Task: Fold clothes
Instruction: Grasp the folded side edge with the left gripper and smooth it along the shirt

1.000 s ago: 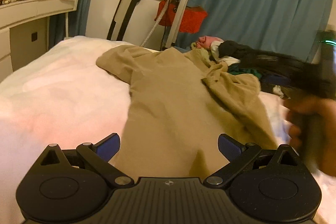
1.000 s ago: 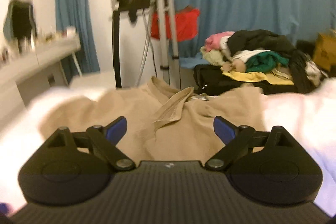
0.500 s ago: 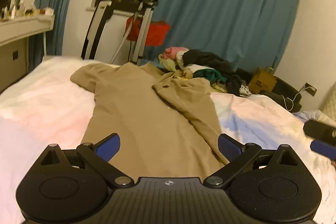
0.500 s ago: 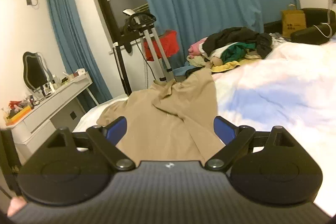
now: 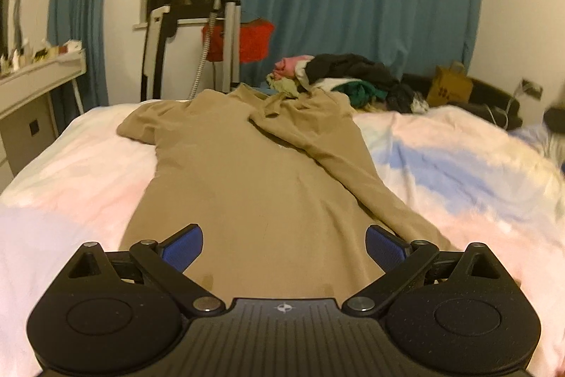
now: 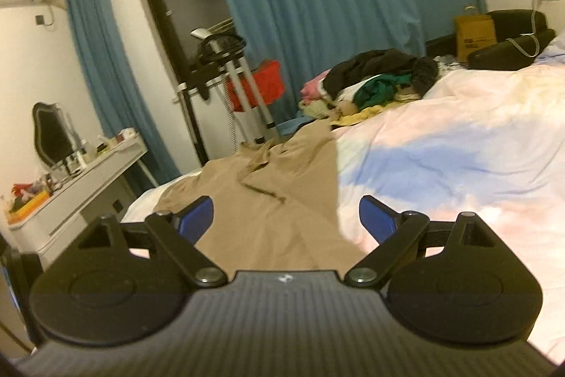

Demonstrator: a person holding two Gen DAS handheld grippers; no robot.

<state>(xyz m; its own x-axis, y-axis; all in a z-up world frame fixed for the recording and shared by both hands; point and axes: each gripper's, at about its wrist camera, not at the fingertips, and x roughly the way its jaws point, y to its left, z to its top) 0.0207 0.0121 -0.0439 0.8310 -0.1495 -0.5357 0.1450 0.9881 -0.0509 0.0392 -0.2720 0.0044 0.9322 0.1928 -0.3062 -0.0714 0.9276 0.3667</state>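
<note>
Left gripper (image 5: 284, 244) was held wide apart, nothing between its blue pads, low over the hem of the tan long-sleeved cotton shirt (image 5: 254, 172). Right gripper (image 6: 286, 218) was likewise spread and empty, above the shirt's right edge. Shirt was laid lengthwise on the pink-and-blue quilted bedcover (image 5: 441, 158), one sleeve folded across the body. Risk judged: a pinch could gather bedcover with the hem; the loose crossed sleeve could slide when lifted, skewing the fold.
</note>
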